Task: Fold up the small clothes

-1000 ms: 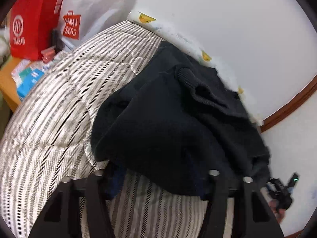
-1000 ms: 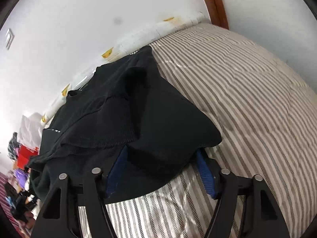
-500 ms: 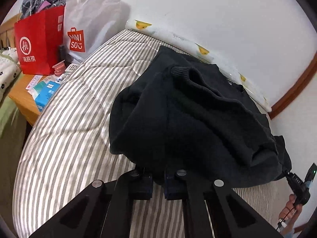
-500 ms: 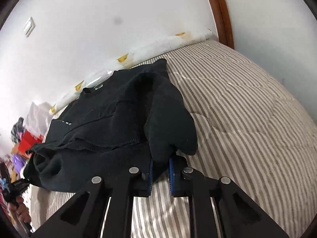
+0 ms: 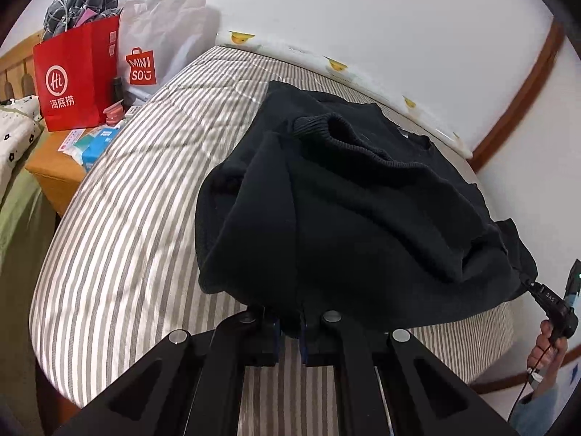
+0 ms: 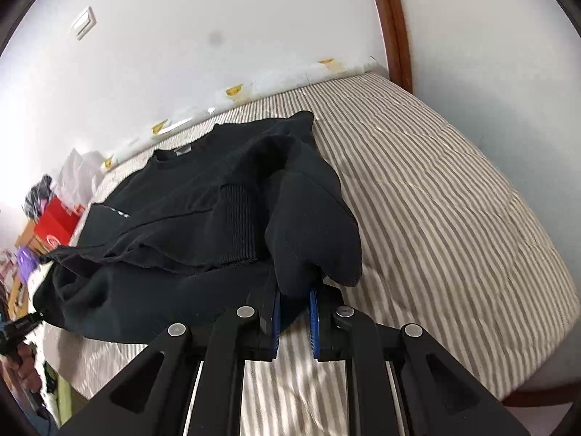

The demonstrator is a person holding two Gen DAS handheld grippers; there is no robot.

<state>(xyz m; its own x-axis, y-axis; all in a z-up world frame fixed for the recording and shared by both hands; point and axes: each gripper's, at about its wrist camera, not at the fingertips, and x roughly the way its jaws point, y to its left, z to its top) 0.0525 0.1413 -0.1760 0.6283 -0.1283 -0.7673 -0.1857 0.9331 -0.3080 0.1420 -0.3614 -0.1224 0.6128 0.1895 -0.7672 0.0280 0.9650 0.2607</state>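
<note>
A black sweater (image 5: 363,210) lies rumpled on the striped bed (image 5: 127,200), collar toward the wall. My left gripper (image 5: 289,327) is shut on the sweater's near edge, and cloth hides its fingertips. In the right wrist view the sweater (image 6: 189,210) shows its ribbed cuff and a folded sleeve. My right gripper (image 6: 295,298) is shut on the near edge at the other side, with cloth bunched between the blue pads. Each gripper shows at the edge of the other's view, held by a hand.
A red bag (image 5: 72,76) and a white Miniso bag (image 5: 156,47) stand on a wooden bedside table (image 5: 54,167) at the left. A white wall and a rolled duck-print sheet (image 5: 326,61) border the far side of the bed. A brown door frame (image 6: 395,29) stands at the right.
Both grippers closed from wide open onto the sweater's near edge. Both have pulled back and risen, lifting the near edge into bunched folds.
</note>
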